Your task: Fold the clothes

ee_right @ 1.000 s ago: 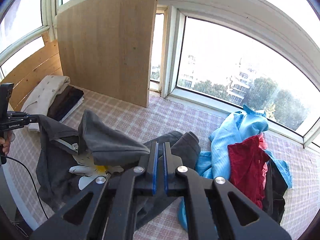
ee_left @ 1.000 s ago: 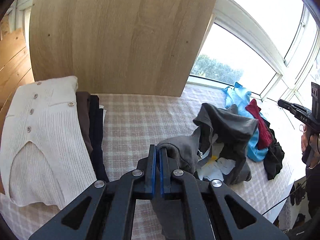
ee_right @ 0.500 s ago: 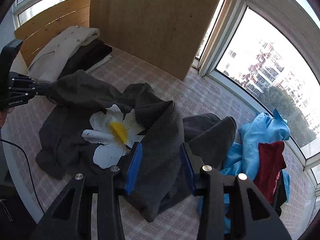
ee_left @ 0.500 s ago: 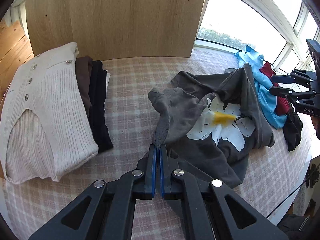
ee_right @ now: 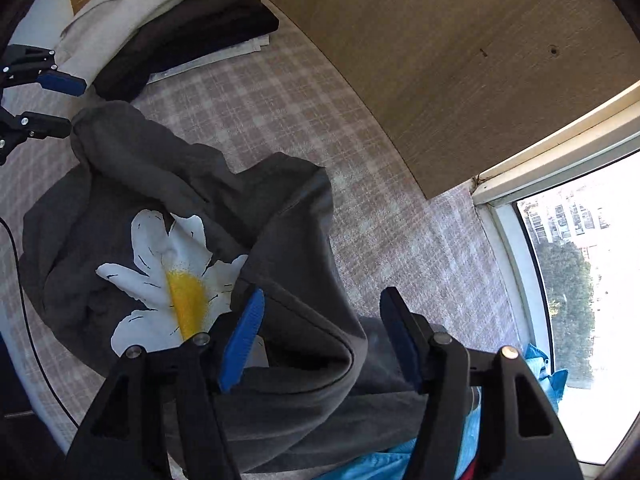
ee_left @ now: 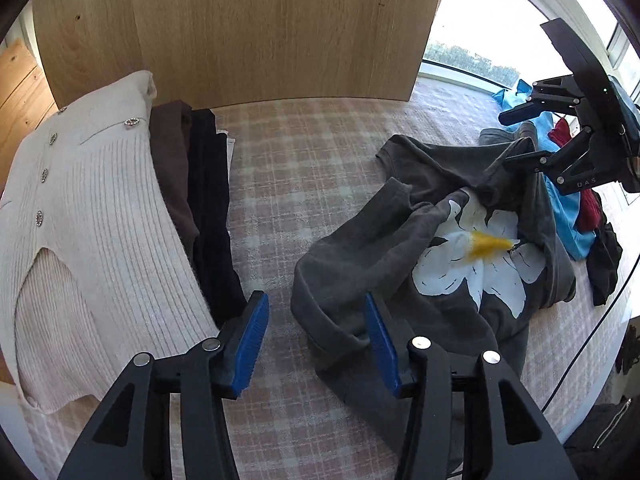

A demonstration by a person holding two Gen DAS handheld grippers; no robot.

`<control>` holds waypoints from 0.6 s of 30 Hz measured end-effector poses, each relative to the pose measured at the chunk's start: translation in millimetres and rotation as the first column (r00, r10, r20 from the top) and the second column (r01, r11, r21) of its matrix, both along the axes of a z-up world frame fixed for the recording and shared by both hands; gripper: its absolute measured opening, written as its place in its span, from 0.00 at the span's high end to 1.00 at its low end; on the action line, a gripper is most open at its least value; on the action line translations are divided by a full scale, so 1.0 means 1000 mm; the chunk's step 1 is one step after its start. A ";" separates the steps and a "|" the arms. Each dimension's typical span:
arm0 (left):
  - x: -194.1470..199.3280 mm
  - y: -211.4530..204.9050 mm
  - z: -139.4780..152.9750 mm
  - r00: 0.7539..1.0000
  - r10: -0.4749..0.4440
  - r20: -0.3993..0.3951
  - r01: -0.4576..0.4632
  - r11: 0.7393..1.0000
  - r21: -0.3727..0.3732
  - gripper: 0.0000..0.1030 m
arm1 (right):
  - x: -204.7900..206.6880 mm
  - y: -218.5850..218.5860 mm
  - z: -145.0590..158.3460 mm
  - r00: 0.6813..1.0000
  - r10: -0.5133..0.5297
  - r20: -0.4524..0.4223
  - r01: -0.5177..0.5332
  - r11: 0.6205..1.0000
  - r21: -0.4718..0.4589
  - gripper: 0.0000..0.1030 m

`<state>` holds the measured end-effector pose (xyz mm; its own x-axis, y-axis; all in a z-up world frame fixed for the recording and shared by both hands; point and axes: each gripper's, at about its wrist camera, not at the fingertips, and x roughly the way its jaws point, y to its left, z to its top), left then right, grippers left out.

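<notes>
A dark grey sweatshirt (ee_left: 452,264) with a white and yellow flower print lies crumpled on the checked cloth; it also shows in the right wrist view (ee_right: 168,240). My left gripper (ee_left: 316,340) is open, just above the sweatshirt's near edge, holding nothing. My right gripper (ee_right: 320,340) is open over the sweatshirt's right-hand folds, empty. Each gripper shows in the other's view: the right gripper (ee_left: 520,136) at the far right, the left gripper (ee_right: 60,104) at the far left.
A folded stack sits at the left: cream ribbed cardigan (ee_left: 80,220), brown (ee_left: 172,168) and black (ee_left: 208,208) garments. A wooden board (ee_left: 240,28) stands behind. A pile of blue (ee_left: 568,216), red and black clothes lies at the right by the window (ee_right: 580,300).
Both grippers were shut on the grey sweatshirt and held it up. They lowered it onto the cloth; the right opened first, then the left. The sweatshirt now lies loose.
</notes>
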<state>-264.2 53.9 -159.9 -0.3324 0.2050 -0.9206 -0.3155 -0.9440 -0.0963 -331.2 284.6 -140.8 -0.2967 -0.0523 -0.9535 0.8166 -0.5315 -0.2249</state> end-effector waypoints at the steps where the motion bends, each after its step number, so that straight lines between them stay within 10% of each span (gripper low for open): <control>1: -0.006 0.002 -0.007 0.999 -0.010 0.030 0.010 1.000 -0.004 0.52 | -0.001 0.001 -0.001 1.000 0.009 0.010 -0.009 1.000 -0.002 0.42; 9: -0.022 0.002 -0.038 0.990 -0.018 0.142 0.013 0.999 0.034 0.53 | -0.004 -0.003 -0.021 0.997 0.081 0.011 -0.082 0.991 0.106 0.42; 13: -0.024 -0.003 -0.037 0.985 -0.033 0.169 0.014 0.993 0.115 0.85 | -0.004 0.002 -0.018 0.990 0.109 0.085 -0.117 0.990 0.084 0.42; 18: -0.021 -0.002 -0.037 0.988 -0.029 0.151 0.004 0.987 0.159 0.95 | -0.009 0.011 -0.029 0.981 0.078 0.177 -0.091 0.994 0.068 0.42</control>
